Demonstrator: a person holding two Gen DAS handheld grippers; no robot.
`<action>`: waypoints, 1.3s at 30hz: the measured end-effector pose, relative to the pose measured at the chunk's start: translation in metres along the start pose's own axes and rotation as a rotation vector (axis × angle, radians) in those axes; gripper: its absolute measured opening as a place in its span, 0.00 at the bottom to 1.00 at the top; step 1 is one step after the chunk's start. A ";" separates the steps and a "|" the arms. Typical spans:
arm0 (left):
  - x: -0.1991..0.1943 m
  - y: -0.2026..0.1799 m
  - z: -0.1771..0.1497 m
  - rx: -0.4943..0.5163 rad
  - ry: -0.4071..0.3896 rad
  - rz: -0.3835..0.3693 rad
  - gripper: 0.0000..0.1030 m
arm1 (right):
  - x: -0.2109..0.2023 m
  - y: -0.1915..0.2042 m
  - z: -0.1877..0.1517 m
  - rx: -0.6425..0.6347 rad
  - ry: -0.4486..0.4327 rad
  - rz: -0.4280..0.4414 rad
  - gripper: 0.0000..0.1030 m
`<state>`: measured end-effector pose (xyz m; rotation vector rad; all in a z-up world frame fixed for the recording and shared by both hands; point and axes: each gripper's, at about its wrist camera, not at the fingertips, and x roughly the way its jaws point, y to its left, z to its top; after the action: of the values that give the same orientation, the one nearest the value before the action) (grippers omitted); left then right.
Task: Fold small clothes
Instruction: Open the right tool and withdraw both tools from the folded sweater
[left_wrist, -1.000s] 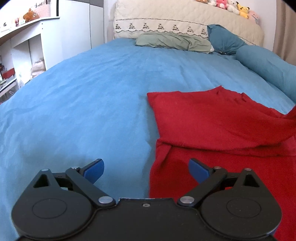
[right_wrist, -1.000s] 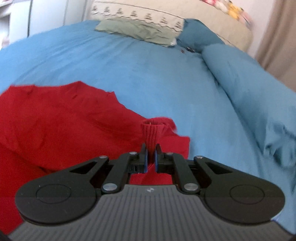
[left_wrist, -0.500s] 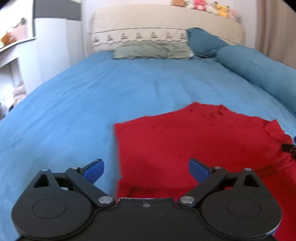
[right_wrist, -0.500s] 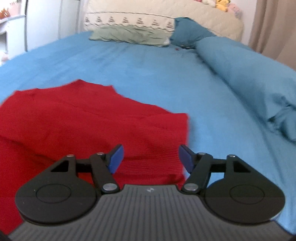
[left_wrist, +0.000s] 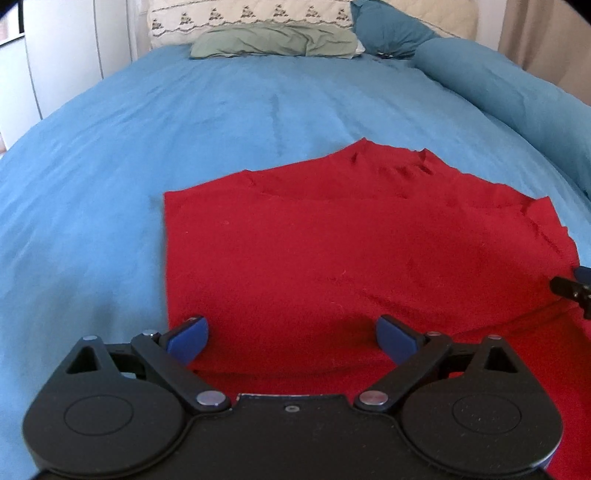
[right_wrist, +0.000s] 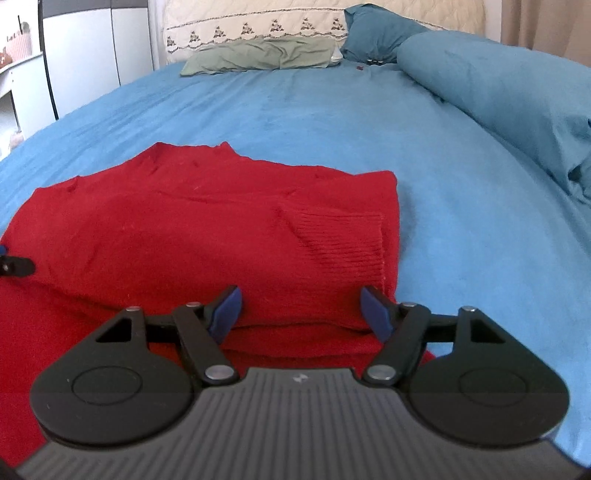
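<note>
A red knit sweater (left_wrist: 351, 243) lies flat on the blue bedspread (left_wrist: 184, 129), its sleeves folded in over the body. In the right wrist view the same sweater (right_wrist: 184, 229) shows a ribbed cuff (right_wrist: 343, 240) resting on top near its right edge. My left gripper (left_wrist: 291, 338) hovers open over the sweater's near left part, with only cloth below its blue pads. My right gripper (right_wrist: 301, 310) hangs over the near right part, its jaws opening and nothing pinched between them. Each gripper's tip shows at the edge of the other's view.
A rolled blue duvet (right_wrist: 498, 99) runs along the right side of the bed. At the head lie a green pillow (left_wrist: 273, 42), a dark blue pillow (left_wrist: 388, 29) and a cream headboard cover. White cupboards (right_wrist: 96, 55) stand to the left.
My right gripper has let go of the ribbed cuff, which now lies on the sweater, and its jaws have spread wide. My left gripper has shifted right, from the sweater's left edge to above the sweater.
</note>
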<state>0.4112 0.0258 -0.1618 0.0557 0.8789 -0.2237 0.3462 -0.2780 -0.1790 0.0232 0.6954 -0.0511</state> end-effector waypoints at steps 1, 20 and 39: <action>-0.006 -0.001 0.001 0.000 -0.007 0.008 0.96 | -0.005 0.002 0.003 -0.005 0.003 -0.011 0.85; -0.322 -0.045 -0.036 -0.035 -0.367 0.049 1.00 | -0.315 -0.021 0.021 -0.007 -0.351 0.075 1.00; -0.299 -0.013 -0.191 -0.195 -0.070 -0.046 0.93 | -0.366 -0.036 -0.113 0.067 -0.071 0.060 1.00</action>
<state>0.0798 0.0907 -0.0530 -0.1527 0.8294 -0.1807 -0.0084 -0.2950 -0.0315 0.1063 0.6217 -0.0177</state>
